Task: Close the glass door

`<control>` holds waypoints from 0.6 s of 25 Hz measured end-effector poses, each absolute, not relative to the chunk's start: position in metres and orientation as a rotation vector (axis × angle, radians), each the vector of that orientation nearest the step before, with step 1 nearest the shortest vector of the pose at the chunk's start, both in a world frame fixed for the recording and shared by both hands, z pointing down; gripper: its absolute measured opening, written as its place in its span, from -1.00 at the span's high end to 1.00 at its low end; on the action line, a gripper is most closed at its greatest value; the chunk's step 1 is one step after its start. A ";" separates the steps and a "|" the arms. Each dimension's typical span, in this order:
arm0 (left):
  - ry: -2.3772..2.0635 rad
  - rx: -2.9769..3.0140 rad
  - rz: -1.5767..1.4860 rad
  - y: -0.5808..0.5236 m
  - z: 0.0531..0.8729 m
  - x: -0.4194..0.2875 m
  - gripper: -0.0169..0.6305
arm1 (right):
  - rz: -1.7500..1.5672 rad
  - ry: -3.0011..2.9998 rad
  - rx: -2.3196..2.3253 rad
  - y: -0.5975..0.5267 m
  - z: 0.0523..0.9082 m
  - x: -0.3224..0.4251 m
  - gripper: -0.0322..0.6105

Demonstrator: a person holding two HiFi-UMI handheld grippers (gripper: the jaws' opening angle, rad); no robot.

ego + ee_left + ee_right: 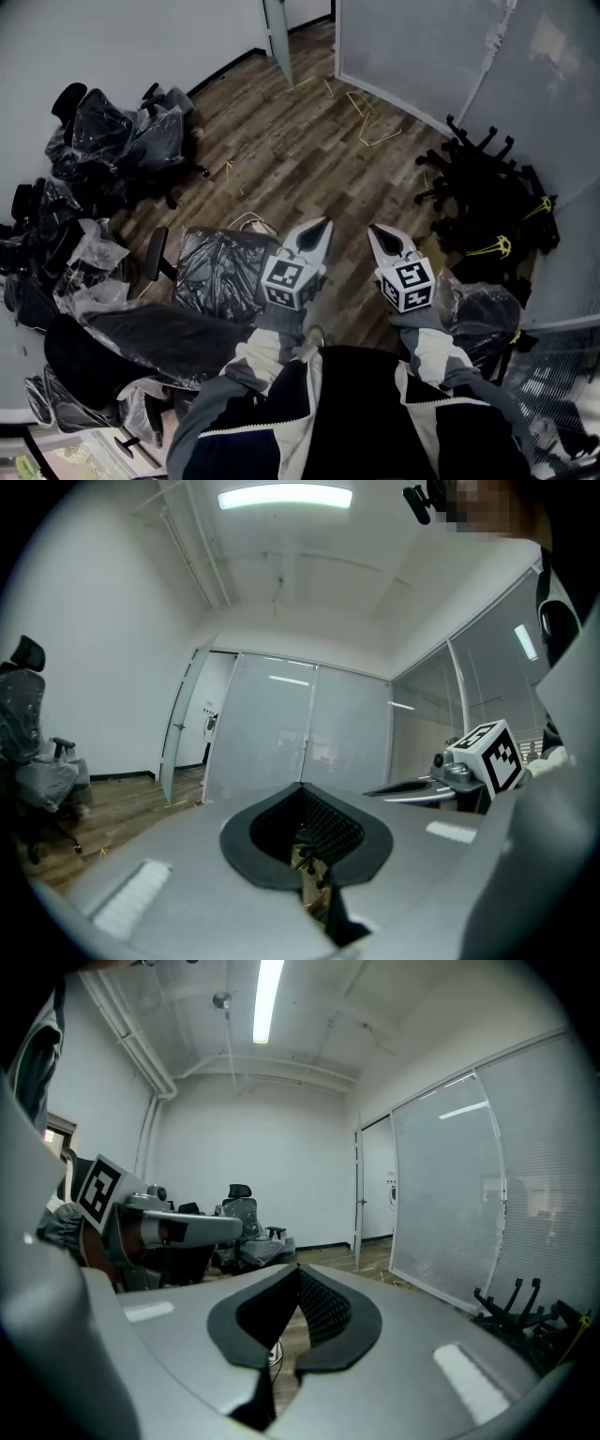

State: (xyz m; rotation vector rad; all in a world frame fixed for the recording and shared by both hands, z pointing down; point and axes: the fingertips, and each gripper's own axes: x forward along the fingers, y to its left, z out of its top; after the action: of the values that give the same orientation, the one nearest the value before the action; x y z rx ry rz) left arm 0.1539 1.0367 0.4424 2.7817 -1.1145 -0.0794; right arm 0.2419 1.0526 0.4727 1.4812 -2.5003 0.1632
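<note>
Left claw [322,228]: jaws closed tip to tip in the left gripper view, with nothing between the pads. It is held out level over the wooden floor [309,141], near the floor's near edge.

Right claw [378,234]: jaws likewise together and empty in the right gripper view. It is carried just beside the left claw, apart from it and tipped slightly downward. Both marker cubes face the head camera.

Glass door [278,37]: located at the far edge of the floor. The leaf stands ajar, swung out from the line of the frosted partition [422,47], which runs along the far right edge. A dark gap shows between the leaf and the partition. Both claws are well apart from the door and touch nothing.

Other items: office chairs wrapped in plastic [122,131] are stacked along the left edge of the floor, and one wrapped seat lies just below the left claw. Black chair bases [487,197] are heaped at the right edge against the partition. Yellow straps [375,131] lie loose on the floor near the far right corner. The person's sleeves [272,352] show at the bottom of the head view.
</note>
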 end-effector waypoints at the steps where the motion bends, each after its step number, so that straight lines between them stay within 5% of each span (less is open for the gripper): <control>1: -1.113 2.764 -0.092 1.032 0.447 0.145 0.93 | 0.164 -2.489 1.471 1.046 0.476 0.233 0.89; 15: -1.235 2.615 -0.111 0.946 0.486 0.081 0.94 | 0.213 -2.483 1.350 0.934 0.502 0.185 0.88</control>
State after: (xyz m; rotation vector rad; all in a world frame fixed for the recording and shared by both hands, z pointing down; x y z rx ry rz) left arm 0.0809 0.9464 0.4861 2.6152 -1.2351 -0.1114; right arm 0.1848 0.9339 0.5025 1.3496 -2.4827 0.2125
